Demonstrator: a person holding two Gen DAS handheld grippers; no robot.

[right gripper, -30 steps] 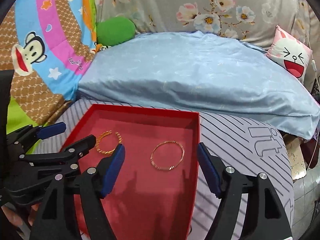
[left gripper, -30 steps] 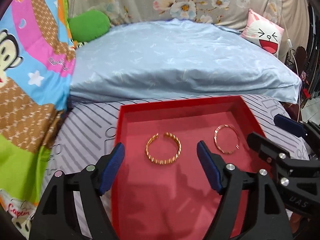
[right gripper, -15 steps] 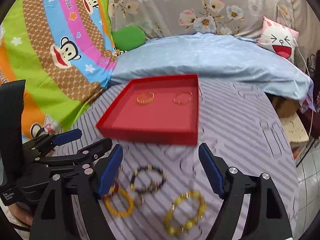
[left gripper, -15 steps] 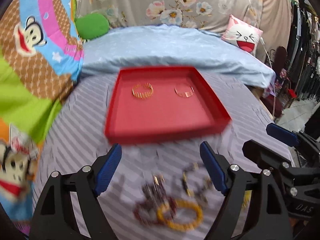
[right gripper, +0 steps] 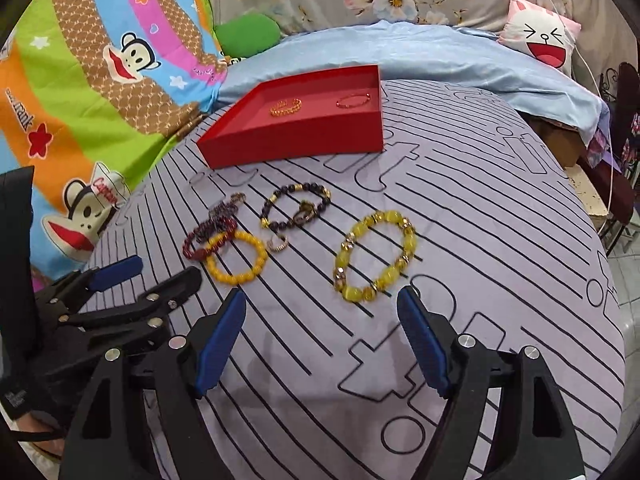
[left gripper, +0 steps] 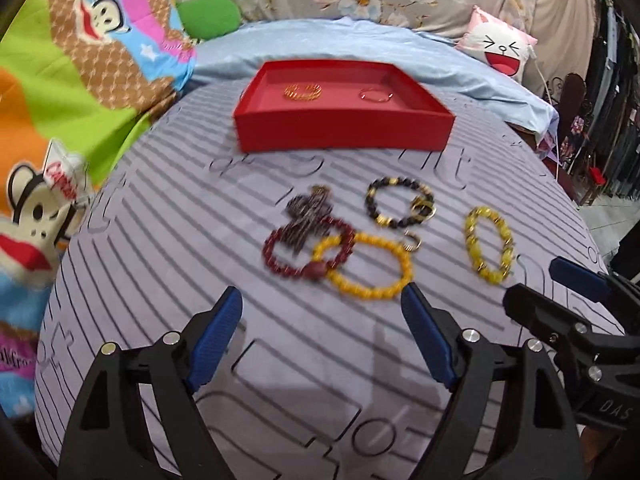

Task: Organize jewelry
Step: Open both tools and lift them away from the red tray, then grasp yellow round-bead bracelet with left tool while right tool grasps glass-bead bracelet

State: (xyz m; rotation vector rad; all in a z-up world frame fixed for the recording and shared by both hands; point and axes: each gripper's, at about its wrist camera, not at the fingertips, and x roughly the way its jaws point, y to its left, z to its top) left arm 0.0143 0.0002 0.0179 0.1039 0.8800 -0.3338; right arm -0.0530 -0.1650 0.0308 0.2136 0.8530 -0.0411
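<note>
Both tools gaping wide, gripping nothing: left tool (left gripper: 322, 334), right tool (right gripper: 322, 334). Bracelets (right gripper: 376, 256) lying mid-frame just above the fingertips; red tray (left gripper: 344, 130) sitting higher up.

Both my cameras give bright, even, soft light with no harsh glare. My left view is smeared by motion: the red rectangular cardboard tray (left gripper: 344, 130) and the dark red beaded bracelet (left gripper: 308, 246) look streaky and doubled there, while my right view is sharper, with the translucent yellow beaded bracelet (right gripper: 376, 256) crisp. Faint grey shadows of my gripper arms lie on the lilac striped bedsheet (right gripper: 500, 240) just ahead of the fingers. The fisheye bows everything, and black vignetting fills the corners.
</note>
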